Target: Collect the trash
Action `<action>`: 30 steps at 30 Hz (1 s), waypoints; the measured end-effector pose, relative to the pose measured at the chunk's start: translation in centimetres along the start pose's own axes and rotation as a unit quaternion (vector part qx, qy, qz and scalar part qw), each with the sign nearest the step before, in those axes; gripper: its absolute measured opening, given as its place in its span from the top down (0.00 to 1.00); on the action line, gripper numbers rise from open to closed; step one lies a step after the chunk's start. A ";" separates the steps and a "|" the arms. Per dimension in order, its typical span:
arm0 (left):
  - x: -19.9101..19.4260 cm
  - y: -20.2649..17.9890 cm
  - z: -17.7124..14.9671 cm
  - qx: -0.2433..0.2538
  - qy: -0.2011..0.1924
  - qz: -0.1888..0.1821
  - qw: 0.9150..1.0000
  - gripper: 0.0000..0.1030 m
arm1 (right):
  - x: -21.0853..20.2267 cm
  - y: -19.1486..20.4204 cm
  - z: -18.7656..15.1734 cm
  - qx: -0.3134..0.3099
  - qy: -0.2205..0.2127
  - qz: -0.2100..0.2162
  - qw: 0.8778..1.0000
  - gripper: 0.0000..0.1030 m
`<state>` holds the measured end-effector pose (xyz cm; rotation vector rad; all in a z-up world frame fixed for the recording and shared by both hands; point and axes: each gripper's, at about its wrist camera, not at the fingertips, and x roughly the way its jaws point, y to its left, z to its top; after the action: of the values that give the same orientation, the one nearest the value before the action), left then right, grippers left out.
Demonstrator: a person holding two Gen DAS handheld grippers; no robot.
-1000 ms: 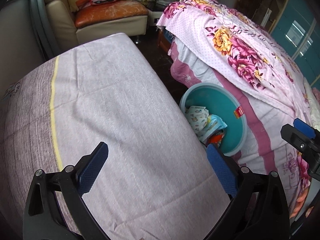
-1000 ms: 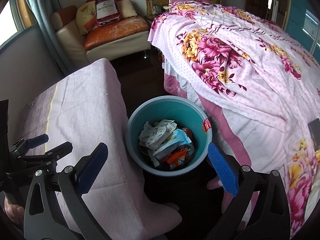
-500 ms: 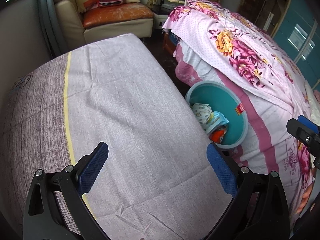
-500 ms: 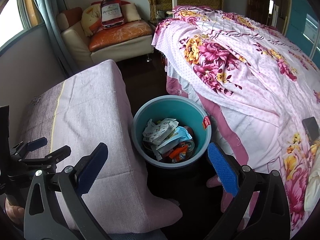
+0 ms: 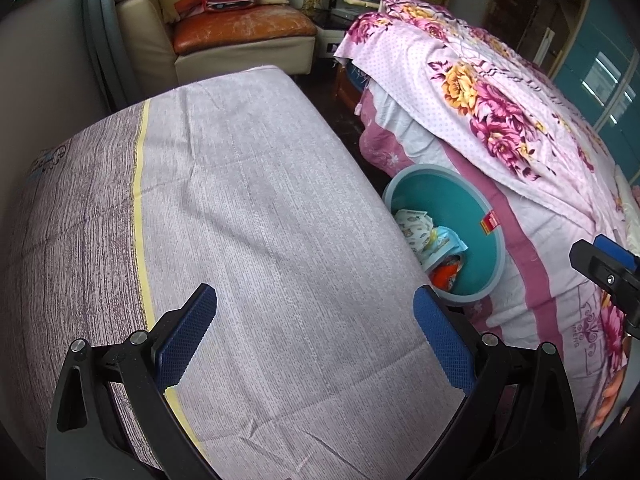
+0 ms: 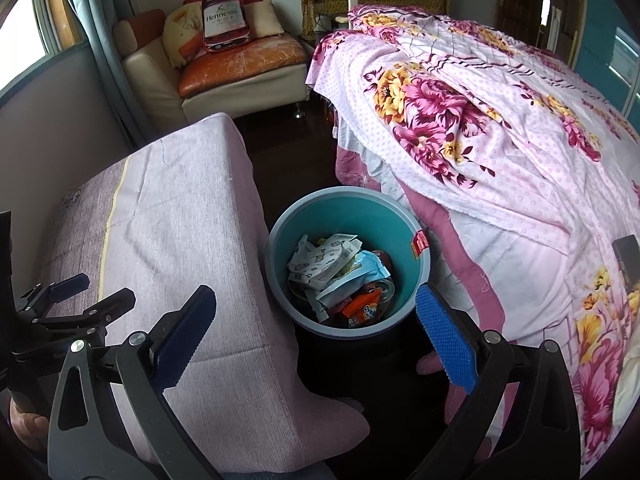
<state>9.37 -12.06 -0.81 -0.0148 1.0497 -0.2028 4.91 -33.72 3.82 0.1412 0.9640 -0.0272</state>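
Both tools are spread wide and hold nothing: the left hand-held gripper (image 5: 314, 336) hovers over the woven lilac cloth covering the bench (image 5: 248, 216), and the right hand-held gripper (image 6: 316, 332) hangs above the round teal plastic bin (image 6: 404, 216). The bin stands on the dark floor between the bench's right edge and the floral bed (image 6: 500, 128), and it contains crumpled wrappers (image 6: 324, 264) and an orange packet (image 6: 362, 306).

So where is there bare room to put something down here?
The cloth-covered table is bare from its yellow stripe to the edge by the teal bin. The floral bedspread offers room too. The bin is crowded with wrappers.
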 end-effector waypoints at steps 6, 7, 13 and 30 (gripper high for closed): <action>0.7 0.4 0.2 -0.004 0.002 0.002 1.000 0.04 | 0.9 0.0 0.4 0.003 0.007 0.003 1.000 0.07; 0.9 0.4 0.2 -0.004 0.003 0.000 1.000 0.04 | 1.0 0.0 0.4 0.003 0.008 0.003 1.000 0.07; 1.1 0.3 -0.1 0.004 -0.009 -0.016 1.000 0.04 | 2.0 0.0 0.3 0.005 0.018 0.003 1.000 0.07; 2.3 0.3 -0.6 0.013 -0.014 0.008 1.000 0.04 | 4.3 -0.1 -0.1 0.009 0.037 0.004 0.999 0.07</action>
<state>10.00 -12.10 -3.08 0.0136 1.0181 -0.2018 7.30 -33.63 0.18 0.1643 1.0379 -0.0235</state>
